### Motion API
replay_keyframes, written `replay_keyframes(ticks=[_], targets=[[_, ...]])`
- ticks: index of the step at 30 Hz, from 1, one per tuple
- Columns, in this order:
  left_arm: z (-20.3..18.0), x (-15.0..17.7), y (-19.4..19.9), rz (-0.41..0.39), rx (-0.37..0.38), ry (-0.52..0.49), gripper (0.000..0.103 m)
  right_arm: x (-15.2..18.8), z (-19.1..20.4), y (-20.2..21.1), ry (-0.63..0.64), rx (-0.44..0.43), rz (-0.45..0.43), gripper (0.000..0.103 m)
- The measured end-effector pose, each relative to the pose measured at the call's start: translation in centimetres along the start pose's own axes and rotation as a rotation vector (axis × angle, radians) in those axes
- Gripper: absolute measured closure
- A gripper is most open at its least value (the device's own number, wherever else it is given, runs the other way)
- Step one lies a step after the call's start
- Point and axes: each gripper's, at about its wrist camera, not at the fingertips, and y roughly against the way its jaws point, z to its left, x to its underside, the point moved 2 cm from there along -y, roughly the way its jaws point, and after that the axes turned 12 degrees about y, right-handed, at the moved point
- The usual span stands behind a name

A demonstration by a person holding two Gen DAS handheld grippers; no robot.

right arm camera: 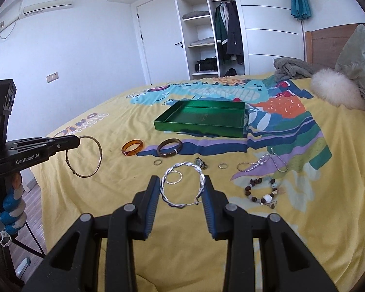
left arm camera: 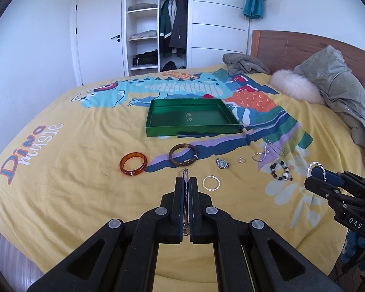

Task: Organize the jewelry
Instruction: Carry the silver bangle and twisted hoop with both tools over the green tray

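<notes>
Two grippers are each carrying a bangle above the bed. Left gripper [left arm camera: 186,181] is clamped nearly flat on a thin gold bangle [right arm camera: 84,156], gripped edge-on at one point of its rim so most of the hoop hangs free beyond the tips in the right wrist view. Right gripper [right arm camera: 181,186] stands partly spread, its ribbed blue pads pressing the two opposite sides of a twisted silver bangle [right arm camera: 182,185] held across its width.

Both hoops look light, stiff and smooth, so I judge they could pivot or slip in a pinch; the gold one, held at a single spot, seems likelier to swing. The silver one appears open-ended and may spring if squeezed harder.

Beyond the tips, on the yellow bedspread [left arm camera: 68,182], lie an amber bangle [left arm camera: 133,163], a dark brown bangle [left arm camera: 183,154], a small twisted ring [left arm camera: 211,183], a watch [left arm camera: 222,163], a plain ring [left arm camera: 242,160], a chain [left arm camera: 267,152] and a beaded bracelet [left arm camera: 281,170]. Farther off sits the green tray [left arm camera: 158,131], nothing in it, likely where both pieces belong
</notes>
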Motion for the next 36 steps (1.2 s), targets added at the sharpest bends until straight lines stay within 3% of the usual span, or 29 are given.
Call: replay_keyframes(ticks=[15,36], targets=[[-1.8,-3.4,1.0,-0.041,0.043,-0.009,0.1,-1.2,-0.9,0.4,-0.005,0.018,0.004,0.071],[-1.8,-11.3,-2.2,-0.111,0.042,-0.004,0.1,-9.3,-3.9,-3.7,0.039,0.034,-0.016,0.071]])
